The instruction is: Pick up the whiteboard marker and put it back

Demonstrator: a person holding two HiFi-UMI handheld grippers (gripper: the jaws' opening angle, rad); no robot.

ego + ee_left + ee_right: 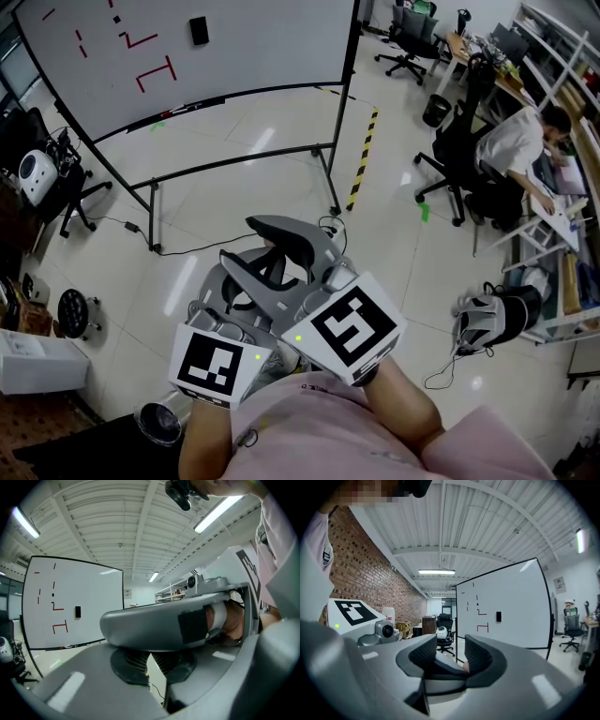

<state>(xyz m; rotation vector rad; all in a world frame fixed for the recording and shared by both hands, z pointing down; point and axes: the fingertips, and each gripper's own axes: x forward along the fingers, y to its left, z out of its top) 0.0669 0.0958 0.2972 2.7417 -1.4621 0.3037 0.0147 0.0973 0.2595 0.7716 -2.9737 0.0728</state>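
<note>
The whiteboard (187, 56) stands on a wheeled frame across the room, with red marks and a black eraser (199, 30) on it. Small red and dark things that may be markers lie on its ledge (183, 107), too small to tell. Both grippers are held close to my chest, far from the board. My left gripper (234, 298) is shut with nothing in it. The right gripper (267, 258) is open and crosses over the left one. The whiteboard (70, 602) and ledge things (70, 646) show in the left gripper view. In the right gripper view the right gripper (451, 660) frames the whiteboard (501, 606).
A person (511, 150) sits at a desk at the right among office chairs (412, 37). Yellow-black tape (361, 159) and a cable (122, 225) lie on the floor. A bag (487, 314) rests at the right, a white device on a chair (39, 173) at the left.
</note>
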